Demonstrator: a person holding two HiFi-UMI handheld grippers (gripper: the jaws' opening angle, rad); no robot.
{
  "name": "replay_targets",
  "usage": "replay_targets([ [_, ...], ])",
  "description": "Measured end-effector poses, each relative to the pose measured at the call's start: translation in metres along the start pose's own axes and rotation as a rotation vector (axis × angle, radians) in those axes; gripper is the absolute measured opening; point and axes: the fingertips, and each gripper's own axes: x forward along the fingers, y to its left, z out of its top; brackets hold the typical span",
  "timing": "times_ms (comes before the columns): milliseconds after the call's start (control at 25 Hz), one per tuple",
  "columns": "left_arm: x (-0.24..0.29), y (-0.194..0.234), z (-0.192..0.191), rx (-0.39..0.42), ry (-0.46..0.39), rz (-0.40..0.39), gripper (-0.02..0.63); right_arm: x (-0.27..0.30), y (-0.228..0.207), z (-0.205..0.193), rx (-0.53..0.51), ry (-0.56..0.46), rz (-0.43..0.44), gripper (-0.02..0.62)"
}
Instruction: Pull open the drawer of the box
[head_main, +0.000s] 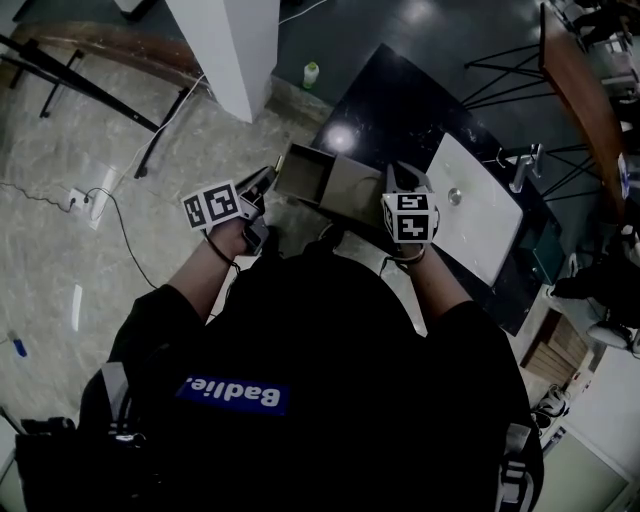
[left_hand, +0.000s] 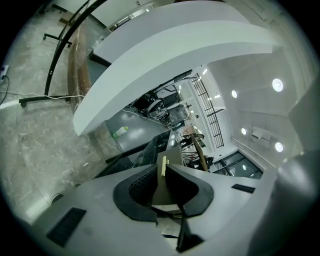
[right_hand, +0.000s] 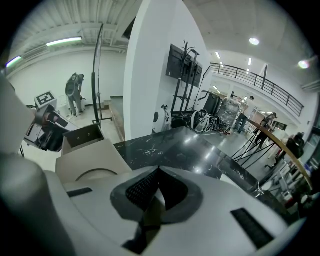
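A brown cardboard box (head_main: 358, 195) lies at the near corner of the black table (head_main: 400, 100). Its drawer (head_main: 305, 172) stands pulled out to the left, open and empty, past the table's edge. My left gripper (head_main: 266, 182) is at the drawer's outer end; in the left gripper view it (left_hand: 162, 167) is shut on the thin cardboard drawer wall (left_hand: 162, 165). My right gripper (head_main: 398, 182) sits at the box's right end. In the right gripper view its jaws (right_hand: 159, 172) are closed with brown card between them, and the box (right_hand: 87, 160) and drawer (right_hand: 80, 134) lie to the left.
A white pillar (head_main: 225, 50) rises just beyond the drawer. A white board (head_main: 478, 208) lies on the table right of the box. A green bottle (head_main: 311, 73) stands on the floor near the pillar. Cables (head_main: 120, 225) run over the marble floor on the left.
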Motion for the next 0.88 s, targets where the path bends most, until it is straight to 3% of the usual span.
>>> replay_targets([
  [440,-0.032,-0.003,0.011,0.025,-0.028,0.011,0.029,-0.003,-0.004,-0.003,0.053,-0.004,-0.039,0.000],
  [880,-0.048,-0.051,0.027,0.263,0.002,-0.061,0.029,-0.044,0.016,0.000,0.191,-0.104,-0.122,0.000],
])
